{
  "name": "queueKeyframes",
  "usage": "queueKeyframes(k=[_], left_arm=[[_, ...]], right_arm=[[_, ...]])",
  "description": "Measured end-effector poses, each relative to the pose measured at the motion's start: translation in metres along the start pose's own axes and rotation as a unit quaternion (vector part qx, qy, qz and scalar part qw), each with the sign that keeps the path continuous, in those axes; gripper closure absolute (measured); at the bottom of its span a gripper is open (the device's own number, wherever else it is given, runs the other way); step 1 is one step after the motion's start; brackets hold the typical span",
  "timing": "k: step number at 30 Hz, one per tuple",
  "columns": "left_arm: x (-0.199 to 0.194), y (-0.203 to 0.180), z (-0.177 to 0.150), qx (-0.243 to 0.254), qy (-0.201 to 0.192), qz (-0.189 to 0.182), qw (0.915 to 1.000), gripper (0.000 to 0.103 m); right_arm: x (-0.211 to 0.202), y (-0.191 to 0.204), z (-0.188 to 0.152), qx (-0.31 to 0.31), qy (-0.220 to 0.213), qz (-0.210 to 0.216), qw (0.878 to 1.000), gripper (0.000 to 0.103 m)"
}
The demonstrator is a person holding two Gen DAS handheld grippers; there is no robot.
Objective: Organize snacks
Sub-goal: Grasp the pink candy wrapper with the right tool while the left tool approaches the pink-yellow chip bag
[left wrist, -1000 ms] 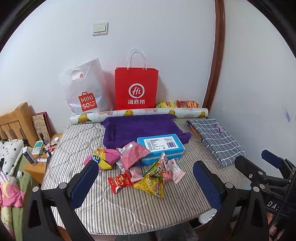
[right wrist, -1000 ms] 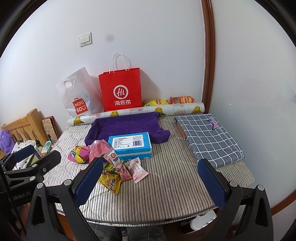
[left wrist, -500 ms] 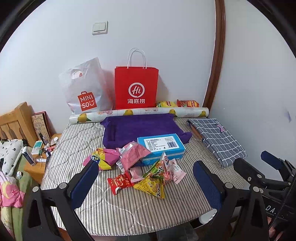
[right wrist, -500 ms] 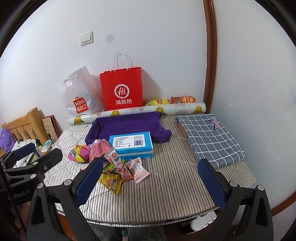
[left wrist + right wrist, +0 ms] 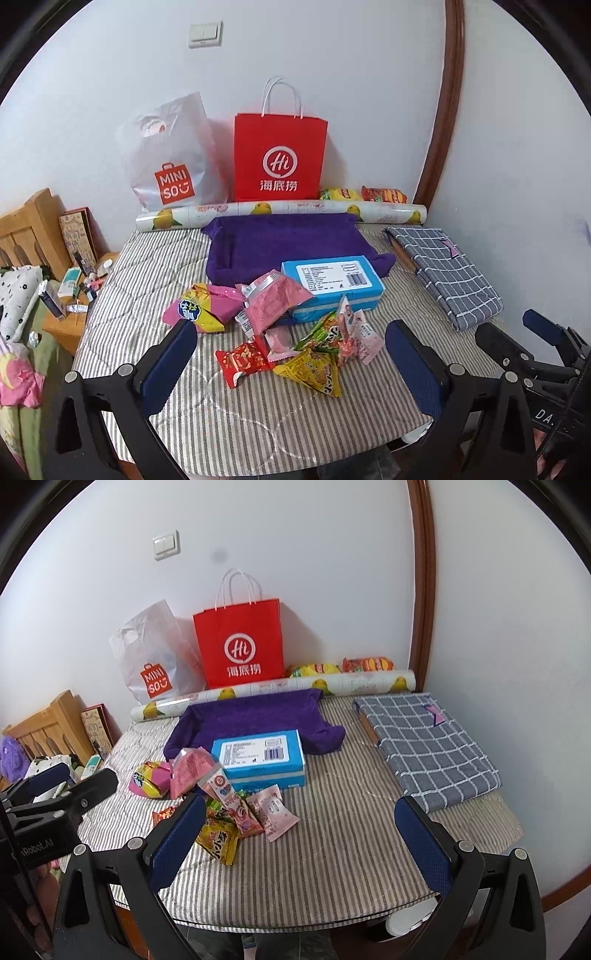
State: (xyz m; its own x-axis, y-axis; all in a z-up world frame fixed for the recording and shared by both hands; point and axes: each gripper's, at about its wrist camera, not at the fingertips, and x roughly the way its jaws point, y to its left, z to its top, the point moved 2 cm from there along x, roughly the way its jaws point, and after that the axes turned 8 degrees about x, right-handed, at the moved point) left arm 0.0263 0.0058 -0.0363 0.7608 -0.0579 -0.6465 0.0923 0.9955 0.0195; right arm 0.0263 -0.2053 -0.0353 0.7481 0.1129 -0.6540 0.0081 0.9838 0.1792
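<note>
Snack packets (image 5: pixel 295 347) lie heaped on the striped tablecloth (image 5: pixel 240 413), touching the front of a blue box (image 5: pixel 332 284) that rests on a purple towel (image 5: pixel 284 240). The left gripper (image 5: pixel 291 365) and right gripper (image 5: pixel 299 842) hover above the table's near edge, both spread wide and empty.

White walls (image 5: pixel 351 55) meet at a corner marked by a dark brown wooden trim (image 5: pixel 445 110). A light switch (image 5: pixel 205 34) sits high on the rear wall. The bench (image 5: pixel 332 867) carries a grey striped quilted cover. At left, a wooden headboard (image 5: pixel 26 229) adjoins a cluttered wooden nightstand (image 5: pixel 68 328).
</note>
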Motion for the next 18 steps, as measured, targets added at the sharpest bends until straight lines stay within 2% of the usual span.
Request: queueKeyframes(k=[5, 9, 12, 15, 18], left_arm=[[0.021, 0.011, -0.004, -0.01, 0.017, -0.004, 0.9998, 0.001], [0.042, 0.022, -0.008, -0.018, 0.033, -0.006, 0.9993, 0.001], [0.058, 0.03, -0.01, -0.022, 0.045, -0.007, 0.9987, 0.002], [0.073, 0.038, -0.011, -0.026, 0.054, -0.001, 0.9982, 0.003], [0.086, 0.048, -0.011, -0.033, 0.061, -0.001, 0.9976, 0.003]], right_arm=[[0.028, -0.001, -0.007, -0.003, 0.023, 0.0, 1.0, 0.006], [0.053, -0.003, -0.012, -0.002, 0.041, 0.002, 0.999, 0.016], [0.077, -0.005, -0.018, -0.008, 0.057, -0.001, 0.998, 0.018], [0.1, -0.006, -0.023, -0.013, 0.073, -0.001, 0.997, 0.027], [0.123, -0.008, -0.027, -0.013, 0.087, 0.002, 0.996, 0.027]])
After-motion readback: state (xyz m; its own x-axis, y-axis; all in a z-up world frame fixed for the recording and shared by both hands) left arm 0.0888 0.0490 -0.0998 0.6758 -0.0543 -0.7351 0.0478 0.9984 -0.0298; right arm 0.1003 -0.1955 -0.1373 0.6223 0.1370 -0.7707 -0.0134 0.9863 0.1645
